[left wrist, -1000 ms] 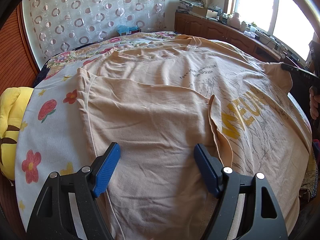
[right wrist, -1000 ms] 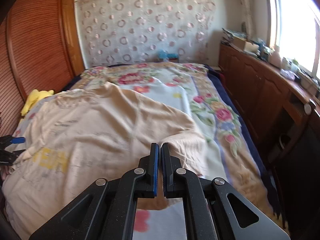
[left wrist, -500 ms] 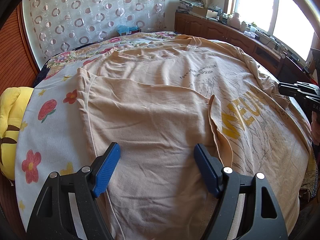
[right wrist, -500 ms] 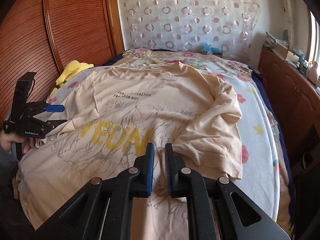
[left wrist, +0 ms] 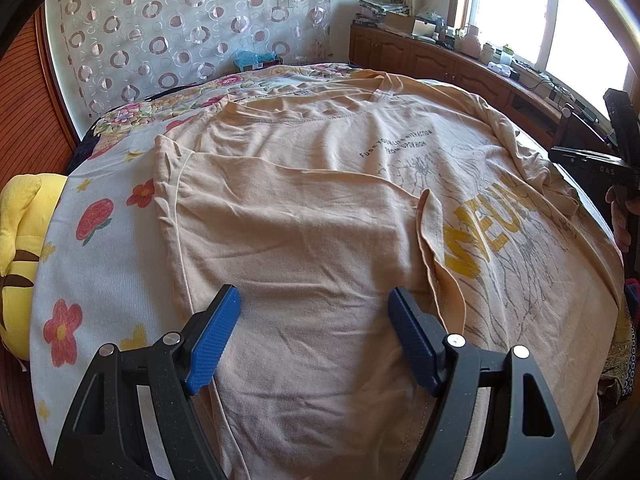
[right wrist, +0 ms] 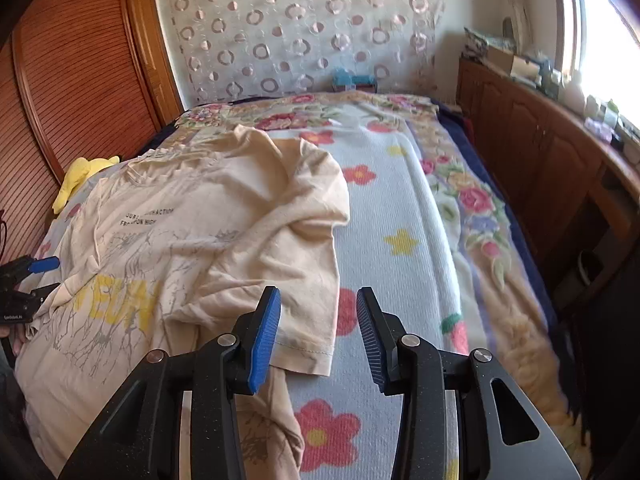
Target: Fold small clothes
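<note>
Both grippers, left [left wrist: 312, 340] and right [right wrist: 318, 332], I hold with jaws spread and empty over the beige cotton printed T-shirt [left wrist: 320, 208] lying on the floral bedspread [right wrist: 408, 208], sleeves folded inward, presumably ready for regripping.

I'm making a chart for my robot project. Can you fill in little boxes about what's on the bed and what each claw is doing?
place: bed with a flowered blanket
garment: beige T-shirt with yellow letters, spread on the bed
left sleeve side: folded over the shirt front
right sleeve: lying rumpled over the shirt, hem on the blanket
left claw: open, over the folded part, holding nothing
right claw: open, above the sleeve hem, holding nothing
other: yellow plush toy at the bed's edge
</note>
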